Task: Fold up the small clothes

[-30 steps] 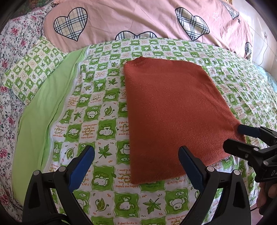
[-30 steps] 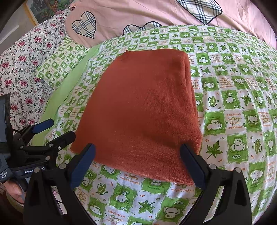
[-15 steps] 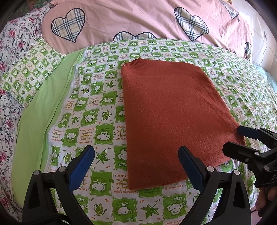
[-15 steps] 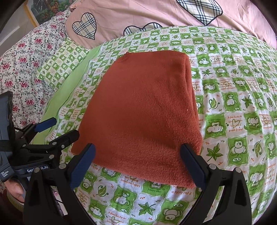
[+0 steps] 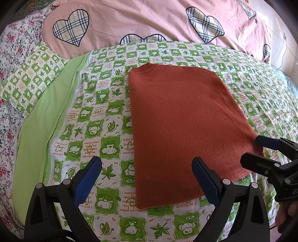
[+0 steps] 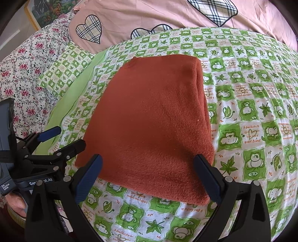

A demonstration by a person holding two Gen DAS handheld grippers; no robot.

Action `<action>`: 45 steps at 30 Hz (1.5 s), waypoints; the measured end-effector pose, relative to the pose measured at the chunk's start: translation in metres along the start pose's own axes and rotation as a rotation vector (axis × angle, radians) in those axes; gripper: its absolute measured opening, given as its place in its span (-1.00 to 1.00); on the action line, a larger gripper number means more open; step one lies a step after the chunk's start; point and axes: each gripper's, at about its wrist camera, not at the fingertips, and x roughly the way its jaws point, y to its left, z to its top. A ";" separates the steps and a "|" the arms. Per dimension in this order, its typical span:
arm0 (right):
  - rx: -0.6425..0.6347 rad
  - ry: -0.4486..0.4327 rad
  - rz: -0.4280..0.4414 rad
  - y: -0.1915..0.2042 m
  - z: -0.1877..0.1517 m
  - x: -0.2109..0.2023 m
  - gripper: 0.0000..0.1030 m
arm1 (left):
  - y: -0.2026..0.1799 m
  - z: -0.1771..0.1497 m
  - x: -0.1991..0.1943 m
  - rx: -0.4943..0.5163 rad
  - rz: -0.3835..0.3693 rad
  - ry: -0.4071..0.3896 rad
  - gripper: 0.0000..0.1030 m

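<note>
A rust-orange knit garment lies folded in a flat oblong on the green-and-white checked bedsheet; it also shows in the right wrist view, with its thick folded edge on the right. My left gripper is open and empty, above the garment's near left corner. My right gripper is open and empty, above the garment's near edge. Each gripper shows in the other's view, the right gripper at the garment's near right corner and the left gripper at its left corner.
A pink duvet with plaid hearts lies across the back. A checked pillow and floral bedding lie at the left, beside a plain green strip. A framed picture hangs at the far left.
Both grippers have drawn back slightly from the garment, which now sits a little farther away in both views. The garment lies unchanged and both grippers stay open.
</note>
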 end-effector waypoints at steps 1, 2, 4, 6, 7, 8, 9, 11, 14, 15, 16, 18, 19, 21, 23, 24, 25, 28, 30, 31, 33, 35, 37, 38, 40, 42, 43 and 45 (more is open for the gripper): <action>0.001 -0.001 0.000 0.000 -0.001 0.000 0.91 | 0.000 0.000 0.000 -0.002 0.001 -0.001 0.89; 0.001 -0.003 -0.001 0.000 -0.001 0.000 0.91 | 0.000 0.001 0.000 -0.003 0.001 -0.001 0.89; 0.002 -0.005 -0.002 -0.001 0.000 0.000 0.91 | 0.001 0.002 0.000 -0.005 0.002 -0.003 0.89; 0.001 -0.010 -0.002 -0.003 0.002 -0.001 0.91 | 0.001 0.002 0.001 -0.008 0.002 -0.004 0.89; 0.001 -0.013 -0.004 -0.004 0.003 -0.001 0.91 | 0.002 0.003 0.002 -0.010 0.002 -0.003 0.89; 0.003 -0.020 -0.008 -0.005 0.005 -0.003 0.91 | 0.002 0.004 0.002 -0.013 0.003 -0.002 0.89; 0.005 -0.027 -0.010 -0.006 0.006 -0.004 0.91 | 0.003 0.004 0.003 -0.017 0.003 -0.001 0.89; 0.011 -0.039 -0.015 -0.010 0.011 -0.005 0.91 | 0.004 0.007 0.005 -0.024 0.002 0.002 0.89; 0.012 -0.045 -0.025 -0.013 0.017 -0.004 0.91 | 0.004 0.009 0.010 -0.033 0.004 0.007 0.89; 0.011 -0.046 -0.028 -0.014 0.018 -0.004 0.91 | 0.004 0.010 0.012 -0.035 0.007 0.007 0.89; 0.011 -0.046 -0.027 -0.015 0.019 -0.004 0.91 | 0.004 0.011 0.013 -0.035 0.010 0.007 0.89; 0.010 -0.045 -0.027 -0.016 0.021 -0.002 0.91 | 0.003 0.011 0.015 -0.033 0.010 0.006 0.89; 0.008 -0.044 -0.027 -0.017 0.022 -0.002 0.91 | 0.002 0.012 0.017 -0.029 0.010 0.007 0.89; 0.005 -0.042 -0.028 -0.018 0.023 -0.001 0.91 | 0.002 0.014 0.018 -0.026 0.013 0.007 0.89; 0.006 -0.042 -0.027 -0.018 0.023 -0.001 0.91 | 0.002 0.015 0.018 -0.028 0.008 0.009 0.89; 0.006 -0.043 -0.028 -0.018 0.023 -0.001 0.91 | 0.002 0.015 0.018 -0.029 0.005 0.010 0.89; 0.006 -0.046 -0.027 -0.019 0.023 -0.001 0.91 | 0.002 0.016 0.018 -0.029 0.004 0.011 0.89; 0.009 -0.053 -0.019 -0.022 0.025 -0.004 0.91 | 0.000 0.018 0.016 -0.023 0.007 0.009 0.89; 0.010 -0.057 -0.014 -0.023 0.025 -0.006 0.91 | -0.002 0.018 0.014 -0.023 0.008 0.006 0.89; 0.010 -0.058 -0.013 -0.023 0.025 -0.007 0.91 | -0.002 0.019 0.012 -0.025 0.010 0.004 0.89; 0.007 -0.055 -0.006 -0.023 0.025 -0.007 0.91 | -0.003 0.018 0.011 -0.027 0.012 0.003 0.89; 0.000 -0.051 0.002 -0.022 0.024 -0.006 0.91 | -0.004 0.018 0.010 -0.028 0.017 0.006 0.89; -0.005 -0.045 0.009 -0.021 0.023 -0.004 0.91 | -0.004 0.017 0.010 -0.037 0.022 0.011 0.89; -0.006 -0.044 0.012 -0.020 0.023 -0.004 0.91 | -0.002 0.017 0.010 -0.041 0.021 0.012 0.89; -0.007 -0.042 0.020 -0.021 0.023 -0.002 0.91 | 0.000 0.017 0.010 -0.052 0.026 0.016 0.89; -0.004 -0.042 0.027 -0.021 0.023 0.000 0.91 | 0.000 0.018 0.010 -0.059 0.024 0.014 0.89; -0.005 -0.040 0.031 -0.021 0.023 0.001 0.91 | 0.000 0.018 0.011 -0.062 0.026 0.016 0.89; -0.005 -0.040 0.035 -0.021 0.024 0.002 0.91 | -0.001 0.019 0.012 -0.066 0.020 0.017 0.89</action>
